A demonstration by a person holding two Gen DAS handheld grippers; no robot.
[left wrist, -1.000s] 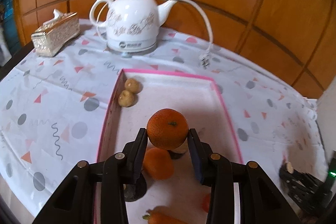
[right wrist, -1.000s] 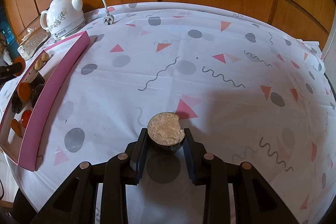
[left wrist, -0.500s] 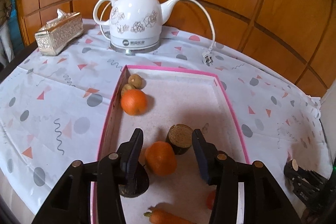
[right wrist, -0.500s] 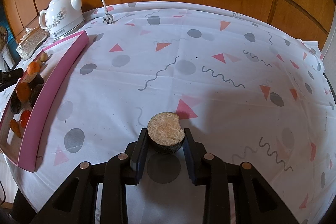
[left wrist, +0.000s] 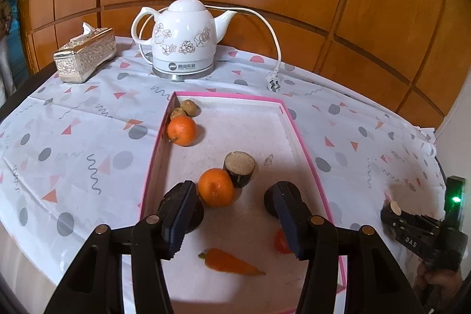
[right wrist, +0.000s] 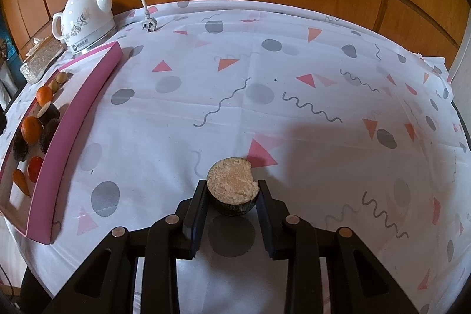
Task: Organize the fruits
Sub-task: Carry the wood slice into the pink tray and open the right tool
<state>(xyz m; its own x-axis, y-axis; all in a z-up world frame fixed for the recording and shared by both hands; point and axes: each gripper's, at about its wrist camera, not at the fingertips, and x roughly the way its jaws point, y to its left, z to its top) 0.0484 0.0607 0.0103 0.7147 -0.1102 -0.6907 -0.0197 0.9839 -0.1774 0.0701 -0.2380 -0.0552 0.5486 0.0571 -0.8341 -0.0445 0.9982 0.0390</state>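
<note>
My left gripper (left wrist: 232, 217) is open and empty above the near half of a pink-rimmed tray (left wrist: 303, 134). The tray holds an orange (left wrist: 181, 130) next to two small brown fruits (left wrist: 190, 107) at the far left, a second orange (left wrist: 216, 187) between my fingers, a dark cut piece with a tan face (left wrist: 239, 169), dark pieces behind each fingertip, a carrot (left wrist: 231, 262) and a red fruit (left wrist: 282, 242). My right gripper (right wrist: 232, 205) is shut on a dark half fruit with a tan cut face (right wrist: 232, 186), held over the tablecloth. The tray (right wrist: 73, 111) lies far left.
A white kettle (left wrist: 184, 34) with cord and plug (left wrist: 272, 84) stands behind the tray. A silver tissue box (left wrist: 85, 55) sits at the back left. The patterned tablecloth (right wrist: 265, 96) covers a table against a wood panel wall. The right gripper (left wrist: 418, 228) shows at the right.
My left gripper let go of the orange, which now lies at the tray's far left next to the brown fruits. The gripper opened wide and drew back. The right gripper stayed still.
</note>
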